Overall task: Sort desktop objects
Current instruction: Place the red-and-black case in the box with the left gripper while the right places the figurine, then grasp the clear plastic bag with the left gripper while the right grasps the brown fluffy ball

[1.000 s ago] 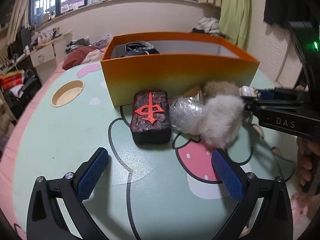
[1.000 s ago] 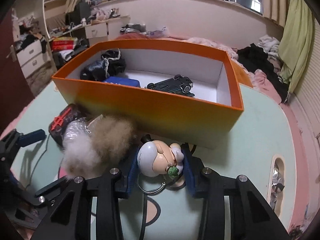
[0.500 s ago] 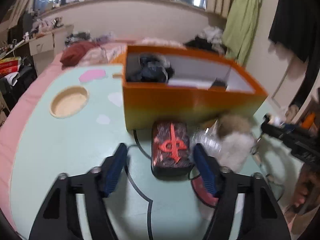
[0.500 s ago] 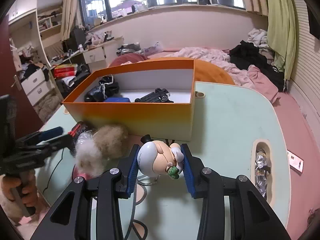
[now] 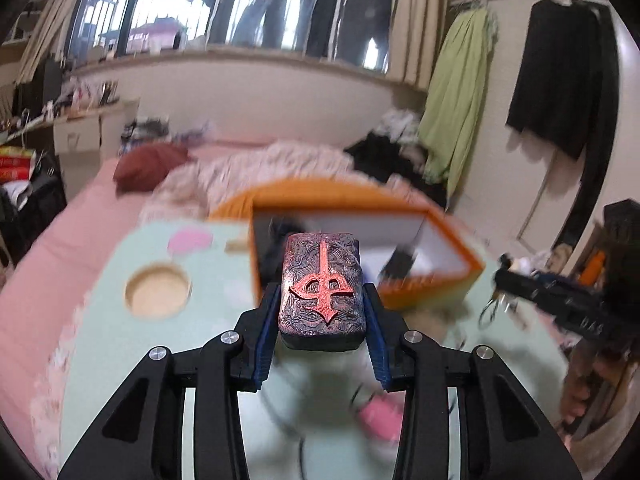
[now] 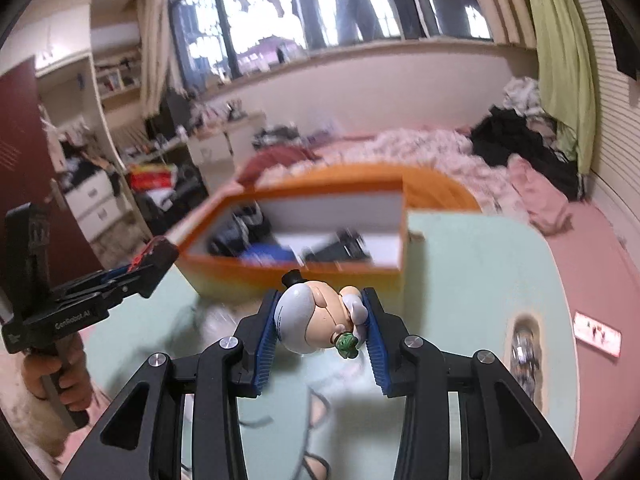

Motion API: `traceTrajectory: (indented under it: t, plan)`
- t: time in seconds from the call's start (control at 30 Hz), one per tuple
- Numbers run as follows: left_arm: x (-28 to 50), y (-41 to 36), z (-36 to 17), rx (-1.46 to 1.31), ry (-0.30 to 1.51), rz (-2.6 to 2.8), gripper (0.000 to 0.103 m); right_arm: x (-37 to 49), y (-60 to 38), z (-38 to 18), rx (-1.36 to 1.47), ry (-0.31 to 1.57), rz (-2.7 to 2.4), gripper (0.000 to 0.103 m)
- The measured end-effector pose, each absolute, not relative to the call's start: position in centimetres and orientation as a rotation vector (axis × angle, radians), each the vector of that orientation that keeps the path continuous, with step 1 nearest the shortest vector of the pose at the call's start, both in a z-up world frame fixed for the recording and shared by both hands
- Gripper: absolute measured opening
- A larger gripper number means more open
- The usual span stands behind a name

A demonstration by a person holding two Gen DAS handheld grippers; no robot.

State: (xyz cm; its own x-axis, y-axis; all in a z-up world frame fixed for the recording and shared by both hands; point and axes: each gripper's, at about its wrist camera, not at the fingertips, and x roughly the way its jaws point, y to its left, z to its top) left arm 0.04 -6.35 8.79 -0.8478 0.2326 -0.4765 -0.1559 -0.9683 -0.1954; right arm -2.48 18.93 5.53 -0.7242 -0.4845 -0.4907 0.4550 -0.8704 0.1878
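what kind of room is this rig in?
Most likely a lived-in bedroom. A bed with rumpled pink bedding, clothes hanging on the wall, and a cluttered desk with drawers all surround the mint table.

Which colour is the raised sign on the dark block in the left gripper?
Red-orange, on the dark block; the left wrist view shows it best.

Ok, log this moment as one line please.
left gripper: shut on mahjong block | right gripper: shut on figurine | both raised before orange box
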Motion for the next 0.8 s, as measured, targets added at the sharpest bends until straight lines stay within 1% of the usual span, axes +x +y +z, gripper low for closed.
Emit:
traceTrajectory:
  t: [0.07,0.13,0.2,0.23,0.3,0.37,0.43,0.47,0.6,0.63,0.67,0.7,0.77,0.8]
  plan:
    - [-1.0,-6.1,9.9,-0.704,-0.226,2.832,0.041,-3.4,18.1,6.8,0.679,-0.049,-2.526,0.039]
    - [-3.1,-5.5,9.9,-0.722,-0.229,2.807,0.041,-4.8,17.2,7.4,0.625,-0.025,-2.54,0.039]
    - [-5.1,-5.5,8.8,-0.804,-0.304,2.781,0.052,-6.9,16.3,6.9,0.634,-0.003,-2.567,0.039]
    - [-5.8,-5.9,8.0,-0.841,-0.373,2.774,0.057,-7.7,16.2,6.4,0.647,-0.004,-2.581,0.039]
    - [-5.8,-7.0,6.8,-0.85,-0.501,2.735,0.057,-8.9,16.2,5.2,0.693,-0.046,-2.6,0.048]
    - [-5.2,-7.7,6.4,-0.83,-0.529,2.704,0.057,-8.9,16.8,4.3,0.709,-0.122,-2.584,0.052]
    - [-4.3,-7.7,6.5,-0.811,-0.486,2.719,0.058,-8.3,17.2,4.0,0.713,-0.137,-2.592,0.055]
    - [-3.7,-7.5,6.6,-0.811,-0.445,2.728,0.061,-8.0,17.3,3.9,0.716,-0.137,-2.595,0.059]
    - [-0.5,-6.1,5.9,-0.834,-0.306,2.681,0.066,-5.2,18.1,4.0,0.704,-0.153,-2.604,0.067]
    - [-0.1,-5.6,5.6,-0.864,-0.282,2.671,0.071,-4.2,18.0,4.1,0.707,-0.131,-2.601,0.069]
    - [0.4,-5.0,4.7,-0.923,-0.257,2.658,0.078,-3.5,17.8,4.1,0.729,-0.108,-2.591,0.076]
    - [0.3,-4.5,3.9,-0.981,-0.245,2.635,0.08,-2.9,17.7,3.9,0.76,-0.085,-2.57,0.077]
    - [-0.3,-3.3,1.7,-1.14,-0.207,2.59,0.08,-1.7,16.9,3.3,0.838,-0.011,-2.517,0.077]
    - [-0.4,-2.6,1.3,-1.141,-0.174,2.606,0.082,-1.5,16.5,2.7,0.879,0.028,-2.511,0.079]
